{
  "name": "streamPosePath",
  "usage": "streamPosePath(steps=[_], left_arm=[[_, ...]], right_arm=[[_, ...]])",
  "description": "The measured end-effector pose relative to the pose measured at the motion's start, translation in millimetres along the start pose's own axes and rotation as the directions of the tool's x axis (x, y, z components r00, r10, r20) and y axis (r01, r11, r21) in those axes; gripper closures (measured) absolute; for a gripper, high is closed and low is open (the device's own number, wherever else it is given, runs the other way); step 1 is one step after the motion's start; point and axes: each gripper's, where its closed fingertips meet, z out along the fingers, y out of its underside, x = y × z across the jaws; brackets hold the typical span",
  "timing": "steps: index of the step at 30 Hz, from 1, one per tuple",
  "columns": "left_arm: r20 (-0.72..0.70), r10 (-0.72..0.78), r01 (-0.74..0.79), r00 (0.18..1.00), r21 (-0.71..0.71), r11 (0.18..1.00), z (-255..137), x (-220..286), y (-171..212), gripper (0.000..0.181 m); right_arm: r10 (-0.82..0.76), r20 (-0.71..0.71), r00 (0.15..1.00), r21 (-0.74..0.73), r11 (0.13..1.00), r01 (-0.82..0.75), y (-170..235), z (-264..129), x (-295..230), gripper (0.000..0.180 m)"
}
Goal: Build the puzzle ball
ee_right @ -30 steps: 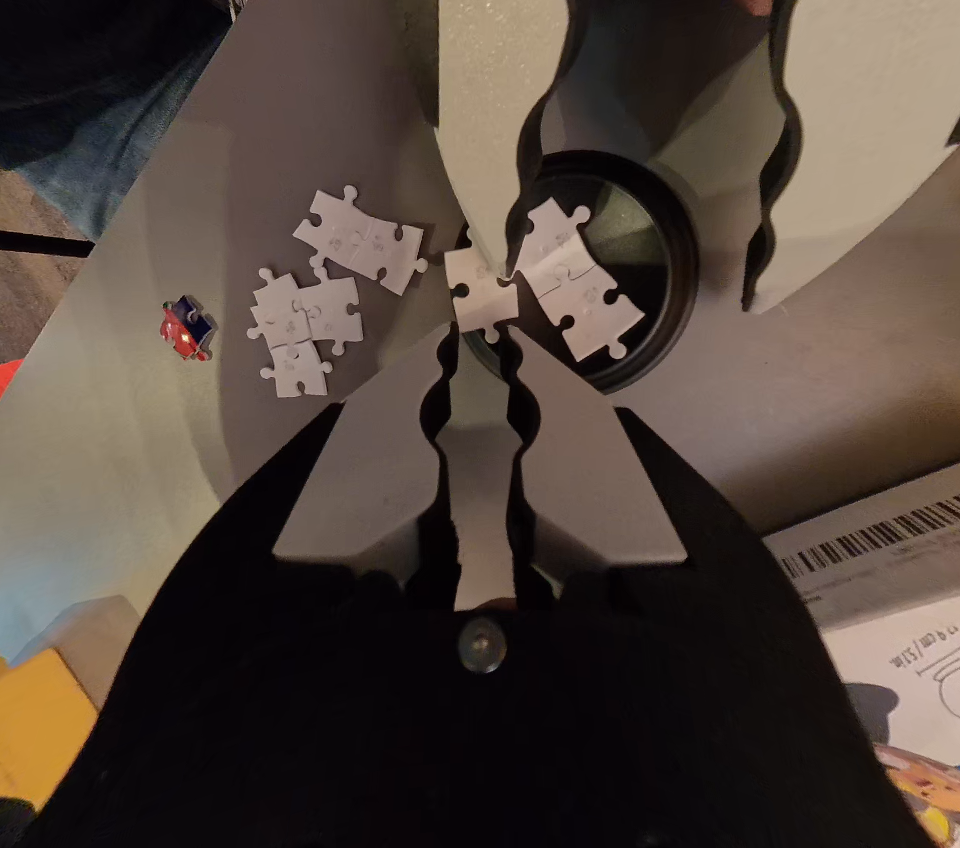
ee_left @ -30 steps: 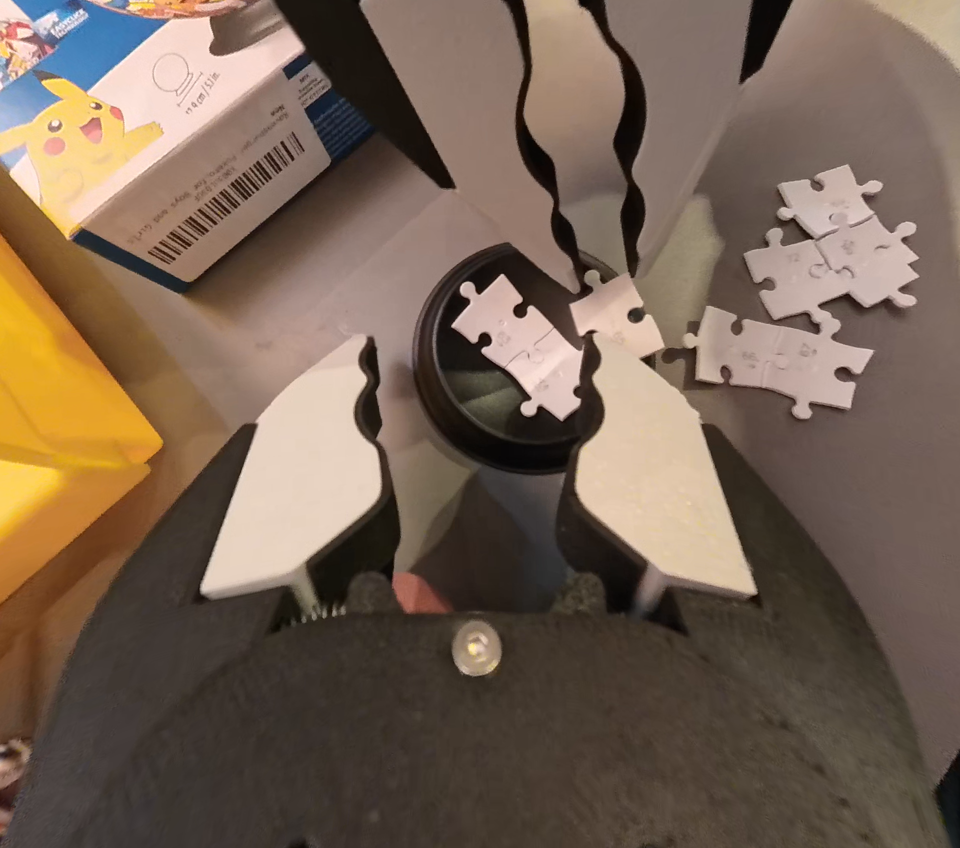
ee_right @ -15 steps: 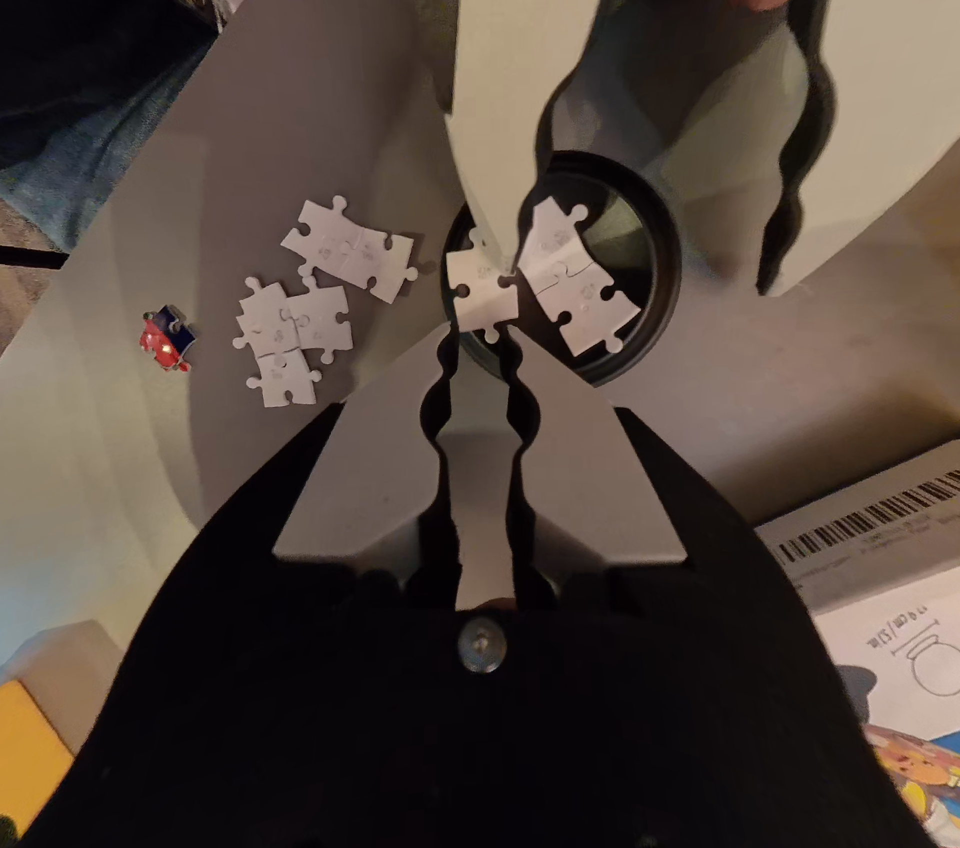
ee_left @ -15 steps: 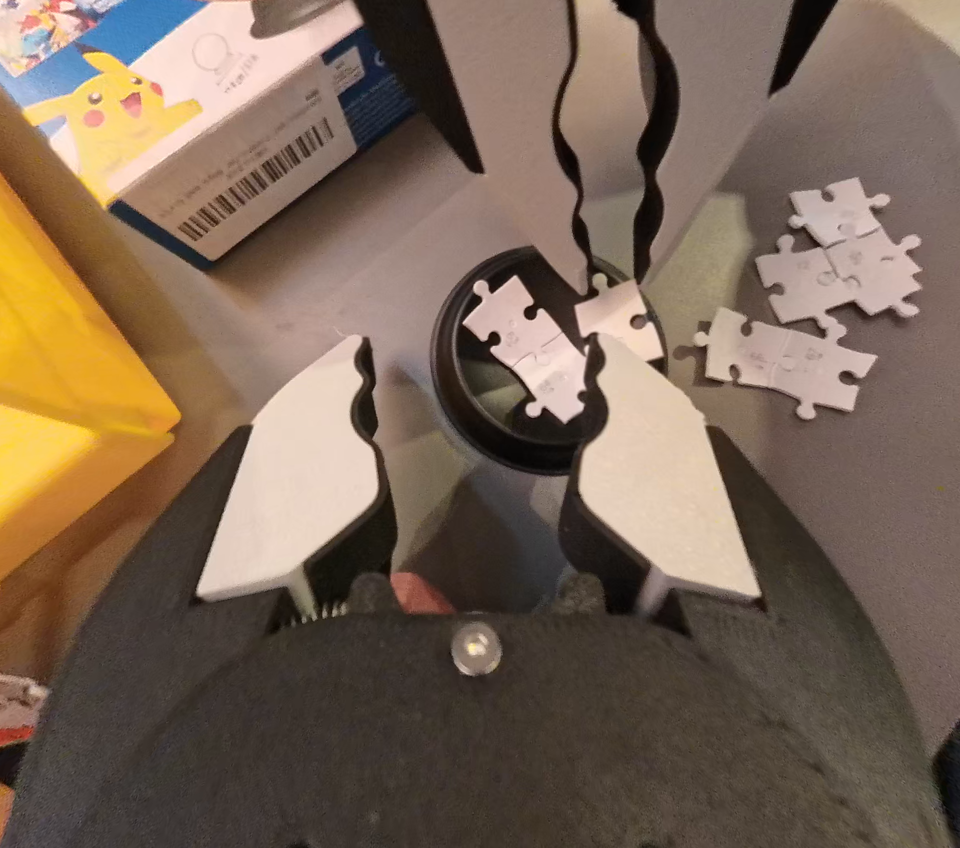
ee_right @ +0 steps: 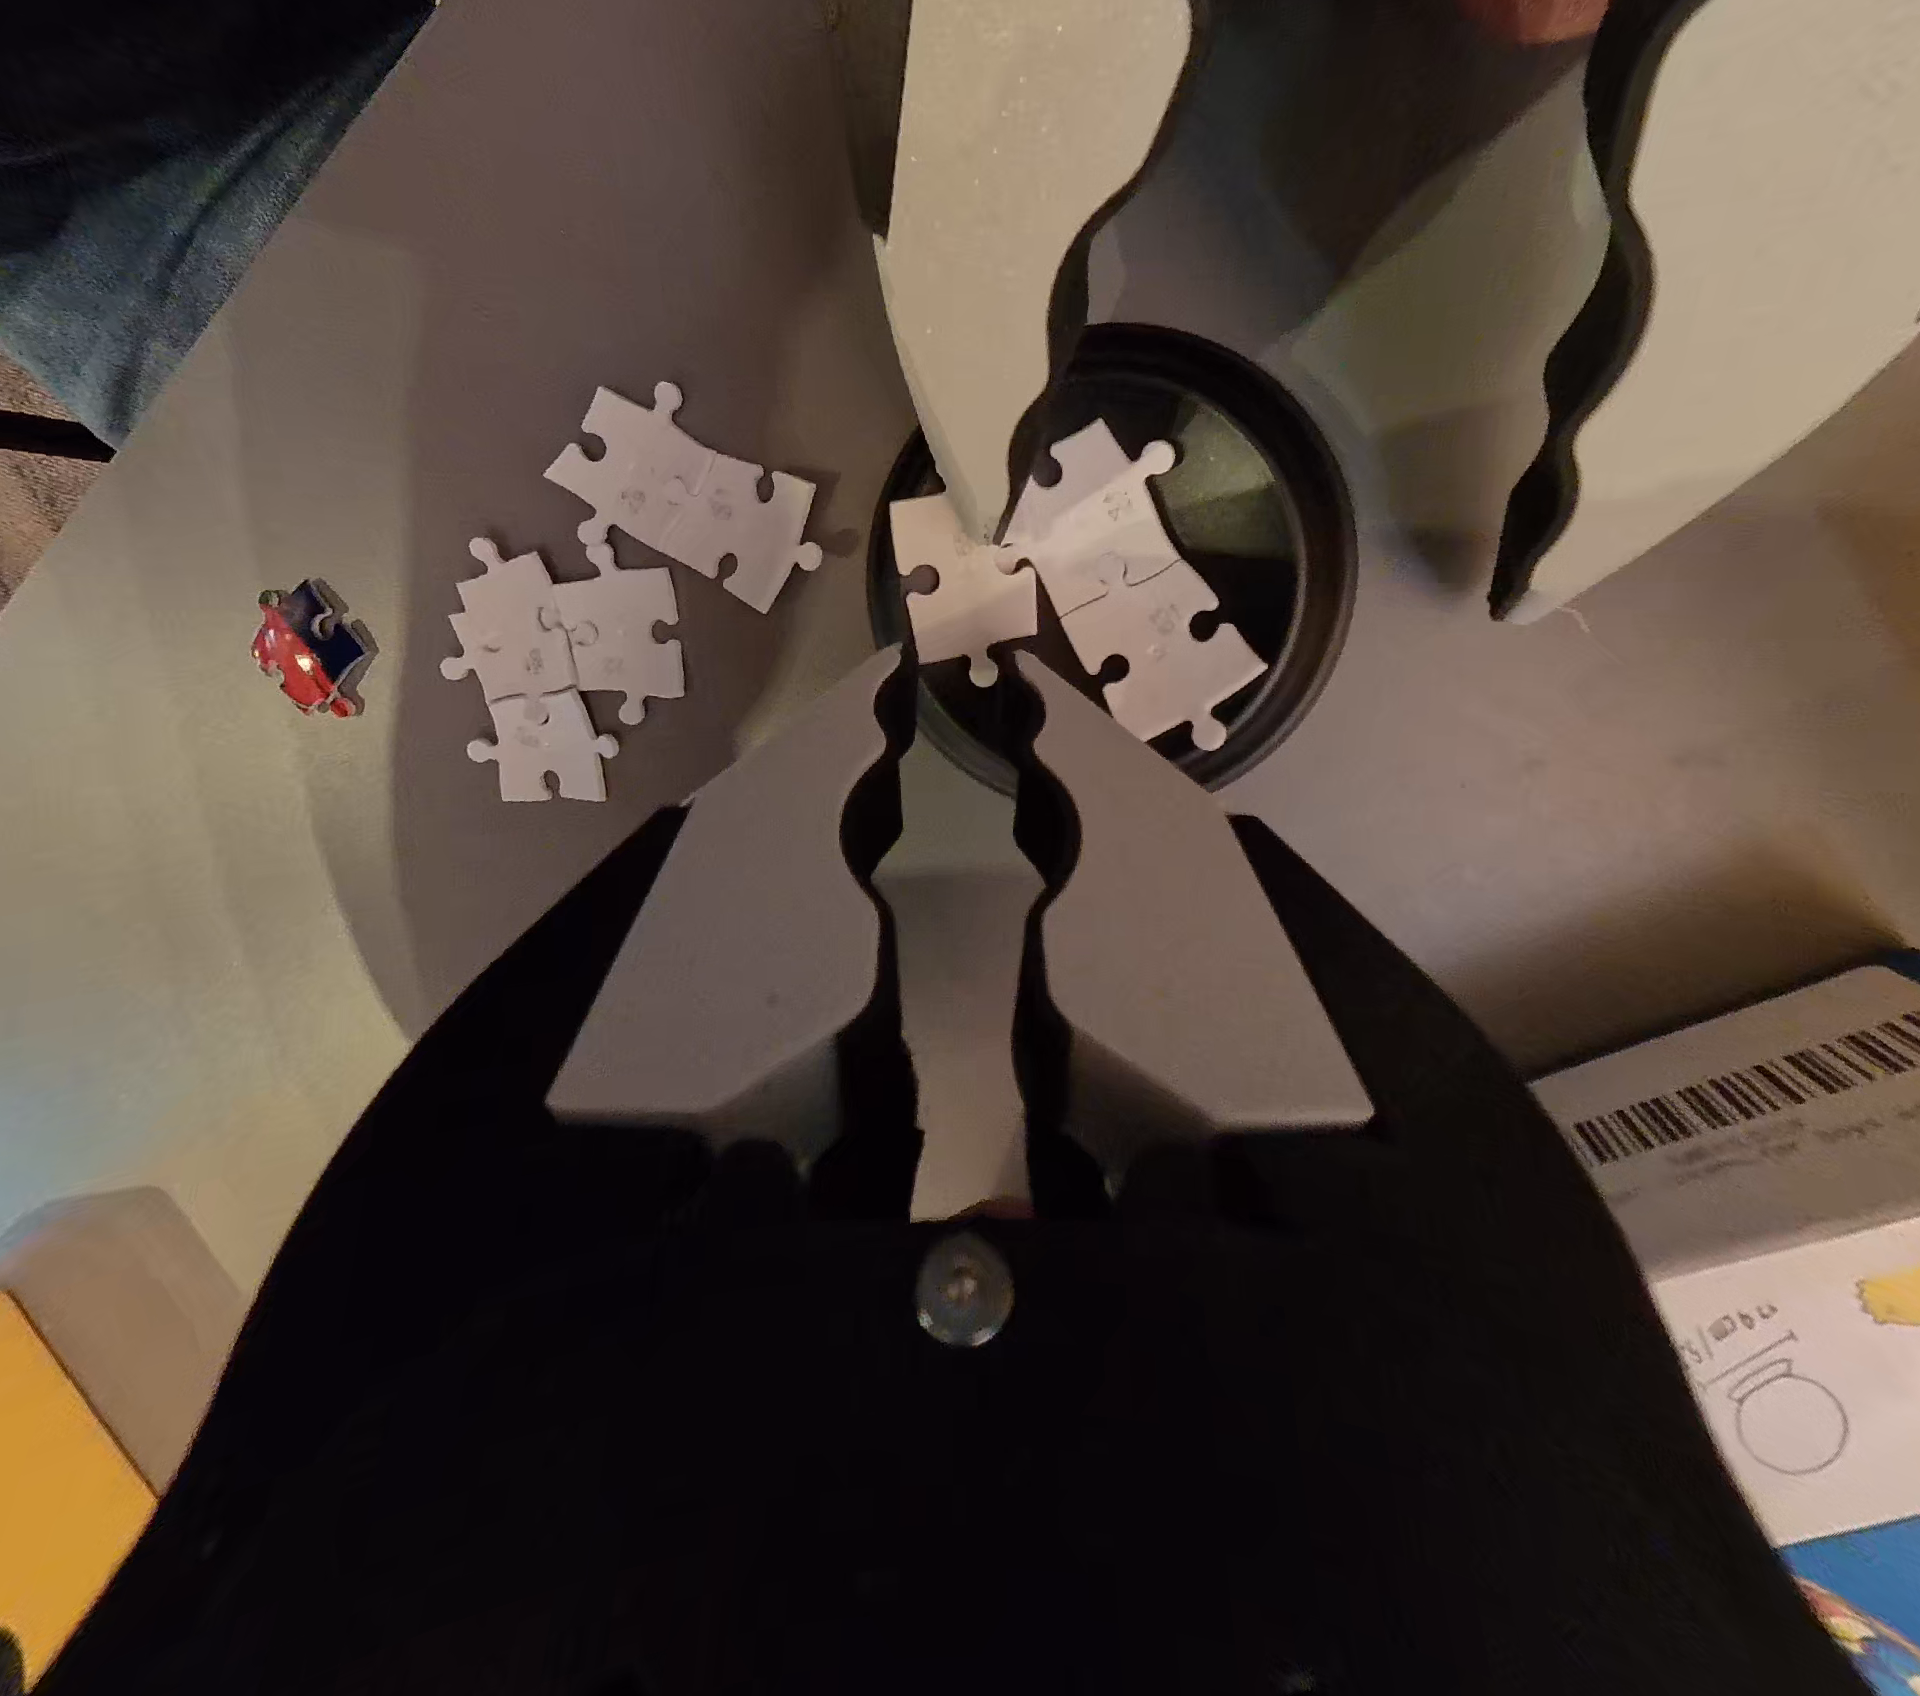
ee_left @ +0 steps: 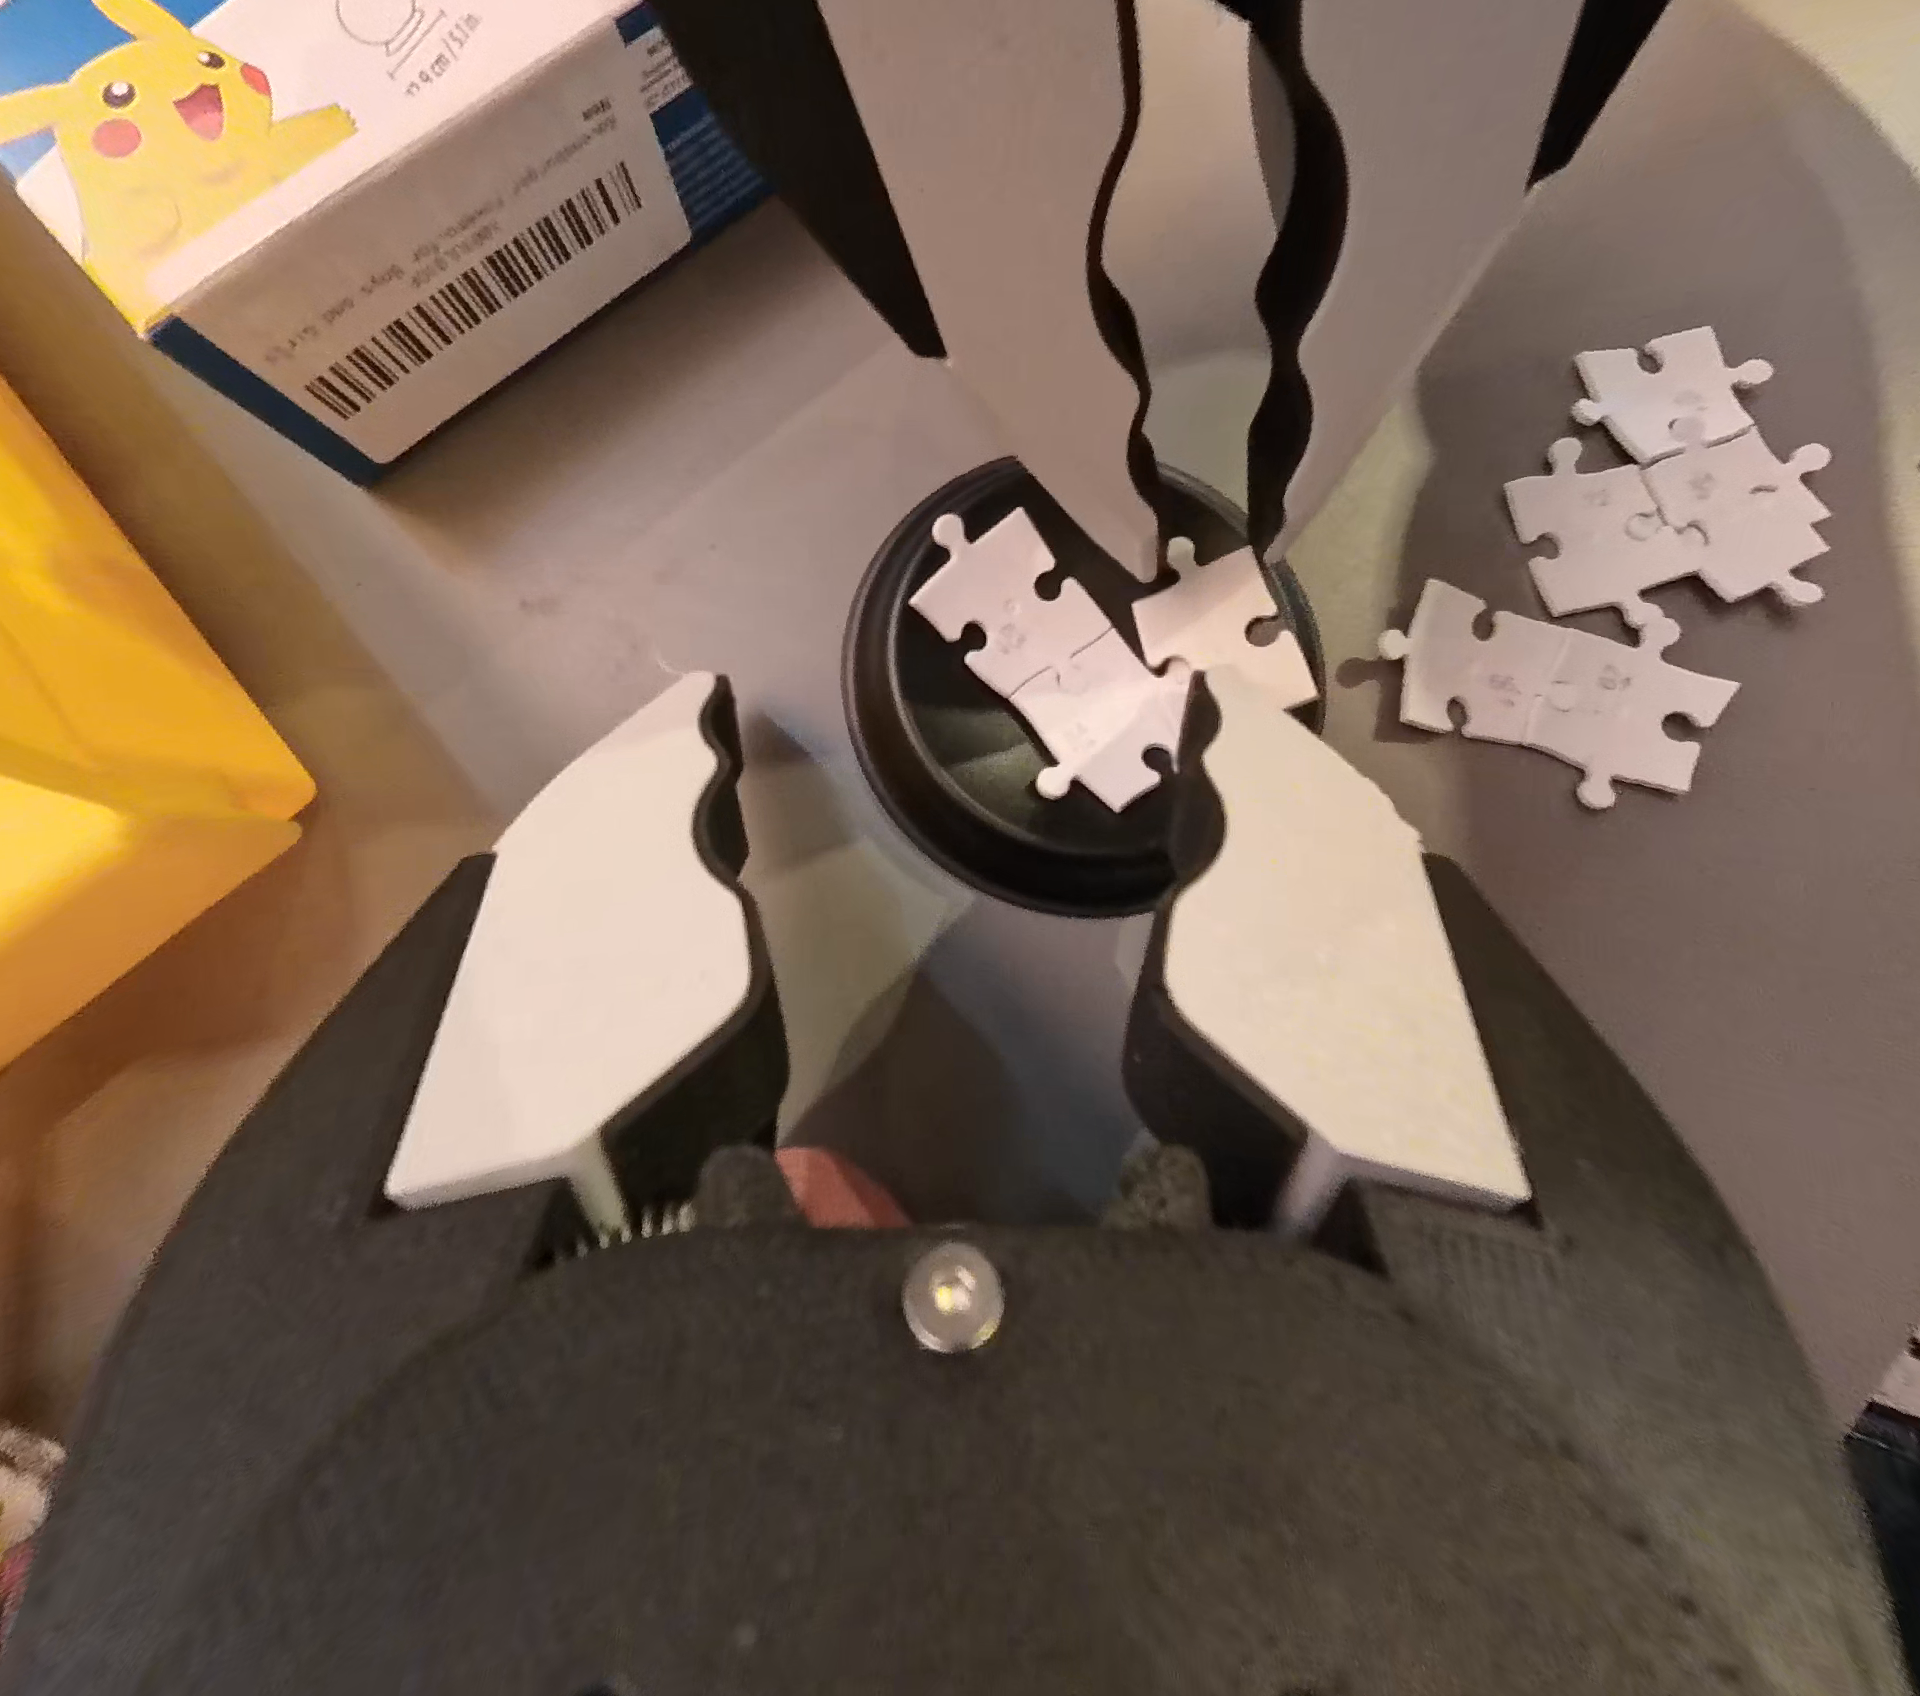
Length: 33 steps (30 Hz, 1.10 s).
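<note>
A short strip of joined white puzzle pieces (ee_left: 1023,623) lies face down across a black ring stand (ee_left: 883,742). My right gripper (ee_right: 961,659) is shut on a single white piece (ee_right: 966,581) and holds it against the strip (ee_right: 1143,597) at the ring's rim (ee_right: 1335,566). In the left wrist view it comes in from the top with that piece (ee_left: 1221,623). My left gripper (ee_left: 956,690) is open. Its right fingertip (ee_left: 1195,711) rests at the joint between the strip and the single piece; its other finger stands clear of the ring.
Two groups of joined white pieces (ee_left: 1558,701) (ee_left: 1673,503) lie on the grey table beside the ring, also in the right wrist view (ee_right: 686,503) (ee_right: 561,659). A red and blue piece (ee_right: 312,649) lies farther out. The puzzle box (ee_left: 364,140) and a yellow box (ee_left: 104,711) stand left.
The right gripper has brought the single piece closer, so it now touches the strip. The left gripper stayed open with its fingertip at the strip, and has shifted slightly.
</note>
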Motion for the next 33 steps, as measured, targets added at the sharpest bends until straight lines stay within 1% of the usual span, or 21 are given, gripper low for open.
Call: streamPosePath(steps=[3,6,7,10,11,13,16,20,22,24,26,29,33], left_arm=[[0.007,-0.005,0.005,1.0,0.003,1.0,-0.3,-1.9,-0.5,0.099],[0.017,-0.05,0.049,0.999,0.078,0.996,-6.8,-7.7,-9.4,0.101],[0.019,-0.066,0.064,0.998,0.096,0.993,-9.4,-9.6,-11.3,0.102],[0.045,-0.059,0.055,0.997,0.085,0.995,-13.0,-14.7,-7.9,0.102],[0.046,-0.061,0.057,0.997,0.08,0.995,-13.2,-15.0,-6.3,0.103],[0.041,-0.056,0.054,0.998,0.068,0.996,-11.7,-12.3,-2.6,0.103],[0.065,-0.015,0.014,0.998,0.023,1.0,-8.5,-9.6,4.6,0.099],[0.062,-0.024,0.023,0.998,0.011,1.0,-9.8,-2.1,8.7,0.098],[0.044,-0.029,0.029,0.999,0.005,1.0,-10.2,4.7,9.9,0.1],[0.038,-0.038,0.037,0.999,0.01,0.999,-11.1,10.4,9.8,0.102],[0.029,-0.048,0.048,0.998,-0.002,0.999,-12.0,16.3,11.8,0.101],[0.046,-0.078,0.078,0.996,0.001,0.997,-15.1,22.3,14.7,0.102],[0.053,-0.104,0.104,0.993,0.011,0.995,-21.0,34.1,18.6,0.096]], right_arm=[[0.02,-0.006,1.0,0.004,1.0,-0.02,0.6,-2.6,-1.5,0.167],[0.084,-0.06,0.995,0.042,0.996,-0.081,-1.0,-9.9,-0.4,0.167],[0.118,-0.096,0.988,0.048,0.992,-0.113,1.0,-12.9,1.2,0.167],[0.271,-0.186,0.944,0.115,0.961,-0.253,2.8,-19.5,1.8,0.167],[0.336,-0.233,0.913,0.131,0.941,-0.313,6.7,-21.1,4.2,0.167],[0.454,-0.261,0.852,0.186,0.89,-0.417,7.9,-19.1,-1.4,0.167],[0.626,-0.3,0.72,0.262,0.78,-0.569,11.1,-11.1,-8.3,0.167],[0.747,-0.354,0.563,0.348,0.664,-0.661,9.1,-4.5,-17.4,0.167],[0.796,-0.382,0.47,0.418,0.602,-0.68,9.2,-9.4,-16.2,0.167],[0.827,-0.397,0.398,0.454,0.554,-0.698,10.3,-11.0,-18.5,0.167],[0.836,-0.419,0.353,0.468,0.533,-0.705,10.1,-10.0,-21.9,0.167],[0.862,-0.406,0.303,0.506,0.488,-0.711,5.5,-6.1,-26.2,0.167],[0.879,-0.412,0.239,0.549,0.449,-0.705,0.0,-6.0,-32.4,0.167]])
